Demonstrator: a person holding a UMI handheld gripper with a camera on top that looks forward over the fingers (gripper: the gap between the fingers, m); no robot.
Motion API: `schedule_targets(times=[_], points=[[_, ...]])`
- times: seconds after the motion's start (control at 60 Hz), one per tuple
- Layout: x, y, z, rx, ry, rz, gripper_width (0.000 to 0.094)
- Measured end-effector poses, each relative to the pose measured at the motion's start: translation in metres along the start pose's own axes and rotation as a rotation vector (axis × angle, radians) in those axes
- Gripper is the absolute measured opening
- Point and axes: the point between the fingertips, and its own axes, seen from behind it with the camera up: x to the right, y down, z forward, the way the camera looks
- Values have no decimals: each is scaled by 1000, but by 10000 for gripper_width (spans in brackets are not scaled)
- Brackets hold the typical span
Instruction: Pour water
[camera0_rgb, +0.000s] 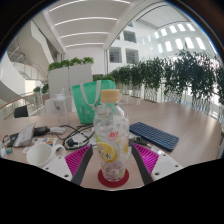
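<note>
So at this point I had the gripper (112, 165) lined up on the water bottle (111, 135), which stood upright right between the two fingers, sitting on a small red coaster (113, 181) on the wooden table (175, 120). The pink pads (78, 160) flanked it on both sides, but honestly I couldn't tell whether they were actually pressing the plastic or just close to it, since the bottle's base covered the inner edges. My read was that I'd centred it like that so the squeeze would land on the middle of the body, below the orange cap (110, 96), and keep it from twisting during the pour.

The white cup (42, 153) off to the left of the fingers was probably the pour target, kept near so the tilt would be short. I couldn't see inside it.

Other stuff: a green bag (88, 100) behind the bottle, mostly blocked by it, a dark striped thing (155, 134) to the right that I couldn't identify, and cables and clutter on the left that were too small to make out.
</note>
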Motion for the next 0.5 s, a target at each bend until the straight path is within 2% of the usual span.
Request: schedule_targets(times=[0.217, 0.5], points=[[-15, -3, -110, -42, 33, -11, 841], [-86, -31, -268, -59, 72, -59, 838]])
